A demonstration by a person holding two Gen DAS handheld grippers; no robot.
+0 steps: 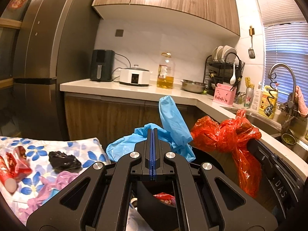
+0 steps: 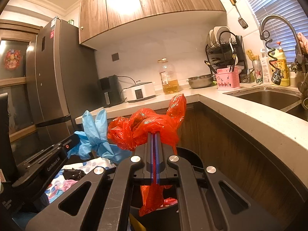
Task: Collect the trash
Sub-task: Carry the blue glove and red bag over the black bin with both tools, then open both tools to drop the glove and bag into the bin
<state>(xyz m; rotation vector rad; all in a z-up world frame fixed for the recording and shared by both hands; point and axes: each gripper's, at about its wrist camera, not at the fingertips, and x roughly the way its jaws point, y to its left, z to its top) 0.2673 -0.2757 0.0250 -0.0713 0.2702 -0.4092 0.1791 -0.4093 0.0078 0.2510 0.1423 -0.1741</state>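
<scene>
My left gripper (image 1: 152,130) is shut on a crumpled blue glove (image 1: 171,119), whose fingers stick up past the tips. Close on its right, my right gripper (image 2: 154,134) is shut on a knotted red plastic bag (image 2: 146,125), and a tail of the bag hangs down between the arms. Both are held over a dark round bin (image 2: 190,157) that has red trash (image 1: 165,196) inside. In the right wrist view the blue glove (image 2: 96,132) and left gripper (image 2: 76,138) are at the left. In the left wrist view the red bag (image 1: 227,132) is at the right.
A table with a floral cloth (image 1: 80,144) at the left holds a black bag scrap (image 1: 63,160), a pink glove (image 1: 50,186) and red wrappers (image 1: 17,165). An L-shaped counter (image 2: 250,111) with a sink (image 2: 269,96) runs behind and right. A fridge (image 1: 48,57) stands at the left.
</scene>
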